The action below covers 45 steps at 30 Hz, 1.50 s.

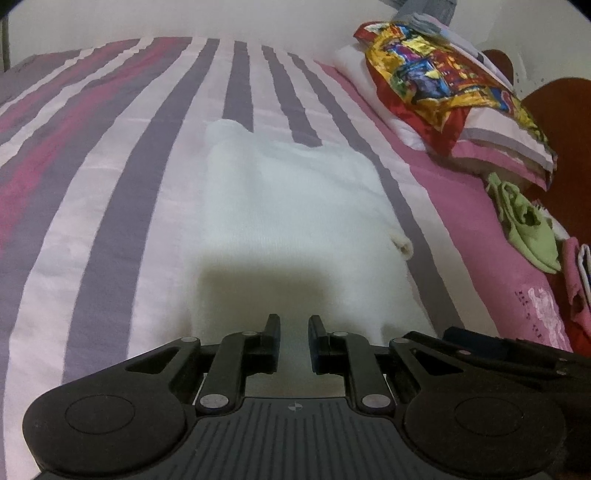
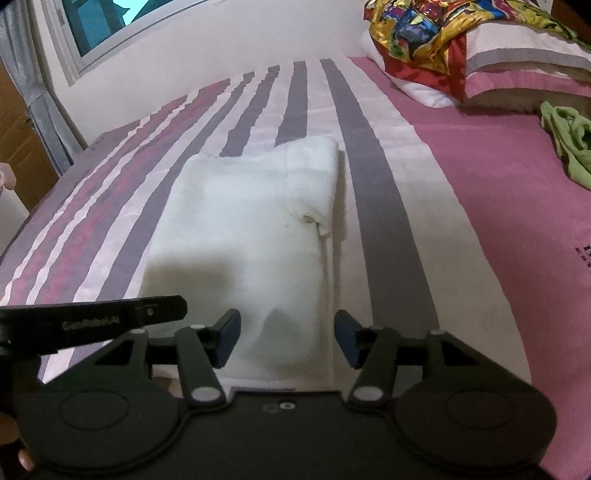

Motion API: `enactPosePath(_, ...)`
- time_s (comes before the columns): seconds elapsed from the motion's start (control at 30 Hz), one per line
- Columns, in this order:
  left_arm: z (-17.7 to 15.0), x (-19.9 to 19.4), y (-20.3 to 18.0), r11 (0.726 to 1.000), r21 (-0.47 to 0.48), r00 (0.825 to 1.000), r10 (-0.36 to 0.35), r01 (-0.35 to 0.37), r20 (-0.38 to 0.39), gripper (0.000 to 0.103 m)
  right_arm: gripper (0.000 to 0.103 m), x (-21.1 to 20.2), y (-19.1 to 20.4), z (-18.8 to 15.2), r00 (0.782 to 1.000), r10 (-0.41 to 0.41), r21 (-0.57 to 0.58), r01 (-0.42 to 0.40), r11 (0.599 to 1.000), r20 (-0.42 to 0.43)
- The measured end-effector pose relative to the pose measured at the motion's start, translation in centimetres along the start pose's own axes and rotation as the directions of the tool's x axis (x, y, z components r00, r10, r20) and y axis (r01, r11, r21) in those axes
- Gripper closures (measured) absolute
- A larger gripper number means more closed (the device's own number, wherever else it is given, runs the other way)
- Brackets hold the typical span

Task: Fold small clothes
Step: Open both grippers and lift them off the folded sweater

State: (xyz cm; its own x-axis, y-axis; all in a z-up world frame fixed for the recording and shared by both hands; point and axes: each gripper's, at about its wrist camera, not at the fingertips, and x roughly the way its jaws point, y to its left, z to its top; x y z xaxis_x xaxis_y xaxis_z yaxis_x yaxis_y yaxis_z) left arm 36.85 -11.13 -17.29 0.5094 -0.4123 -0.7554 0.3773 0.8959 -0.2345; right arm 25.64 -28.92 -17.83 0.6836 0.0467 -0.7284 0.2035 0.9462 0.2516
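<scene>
A white knit garment (image 1: 295, 206) (image 2: 251, 221) lies folded into a rough rectangle on the striped bedspread (image 1: 110, 184) (image 2: 388, 221). My left gripper (image 1: 293, 325) sits over its near edge. The jaws are almost together, and shadowed cloth seems to fill the narrow gap. My right gripper (image 2: 288, 332) stands open over the garment's near right part. Its blue pads (image 2: 229, 339) are clear of the fabric that lies between and below them. The left gripper's body shows as a black bar (image 2: 92, 321) at the left of the right wrist view.
Pillows under a bright red and yellow cloth (image 1: 443, 81) (image 2: 424, 33) sit at the bed's far right. A crumpled green garment (image 1: 524, 221) (image 2: 569, 147) and pink clothes (image 1: 576, 280) lie on the pink sheet to the right. A window (image 2: 110, 22) is on the far wall.
</scene>
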Motion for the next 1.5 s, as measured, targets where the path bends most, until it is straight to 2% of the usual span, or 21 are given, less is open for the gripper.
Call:
enactPosePath(0.1,0.3,-0.1,1.3,1.0,-0.02,1.0,0.002,-0.002,0.007,0.085,0.042,0.2,-0.2,0.2,1.0,0.001,0.005,-0.001,1.0,0.003)
enactPosePath(0.13,0.4,0.0,1.7,1.0,-0.028,1.0,0.005,-0.004,0.008,0.063,0.042,0.3,-0.2,0.2,1.0,0.0,0.006,0.0,1.0,0.004)
enactPosePath(0.17,0.5,-0.1,2.2,0.999,-0.04,1.0,0.011,-0.011,0.018,0.027,0.041,0.4,-0.3,0.3,1.0,0.0,0.01,0.0,1.0,0.005)
enactPosePath(0.2,0.5,-0.3,2.6,0.998,-0.054,0.999,0.023,-0.021,0.047,0.015,0.04,0.5,-0.5,0.4,1.0,-0.001,0.016,0.0,1.0,0.006)
enactPosePath(0.23,0.5,-0.7,2.8,0.998,-0.06,0.996,0.033,-0.028,0.085,0.012,0.039,0.7,-0.6,0.5,1.0,0.001,0.023,-0.001,1.0,0.006)
enactPosePath(0.27,0.6,-1.1,3.0,0.998,-0.053,0.992,0.031,-0.025,0.119,0.012,0.038,0.9,-0.8,0.6,1.0,0.002,0.03,-0.002,1.0,0.004)
enactPosePath(0.4,1.4,-0.9,3.5,0.999,-0.055,0.992,0.009,-0.002,0.128,0.012,0.038,1.5,-1.2,1.1,1.0,0.0,0.042,0.0,0.999,0.005)
enactPosePath(0.57,1.7,0.7,4.8,0.991,-0.134,0.996,-0.012,0.024,0.092,0.012,0.038,2.1,-1.7,1.5,1.0,0.019,0.069,-0.019,0.997,0.006)
enactPosePath(0.83,1.8,3.2,4.9,0.99,-0.141,0.998,0.011,-0.004,0.054,0.012,0.038,3.1,-2.4,2.3,1.0,0.015,0.086,-0.015,0.996,0.003)
enactPosePath(0.97,2.3,4.2,4.7,0.991,-0.122,0.997,0.063,-0.056,0.054,0.012,0.037,3.5,-2.4,2.8,1.0,0.008,0.08,-0.009,0.997,0.005)
enactPosePath(1.13,3.2,5.2,4.2,0.994,-0.096,0.998,0.052,-0.047,0.047,0.012,0.037,4.2,-2.5,3.4,1.0,0.014,0.078,-0.014,0.997,0.001)
enactPosePath(1.23,3.3,5.2,3.6,0.995,-0.072,0.996,0.079,-0.076,0.048,0.012,0.037,4.6,-2.5,3.7,1.0,0.01,0.074,-0.009,0.997,-0.003)
enactPosePath(1.5,1.9,3.8,3.1,0.996,-0.047,0.996,0.081,-0.079,0.048,0.012,0.037,4.3,-2.6,3.4,0.999,-0.037,0.08,0.037,0.996,0.008)
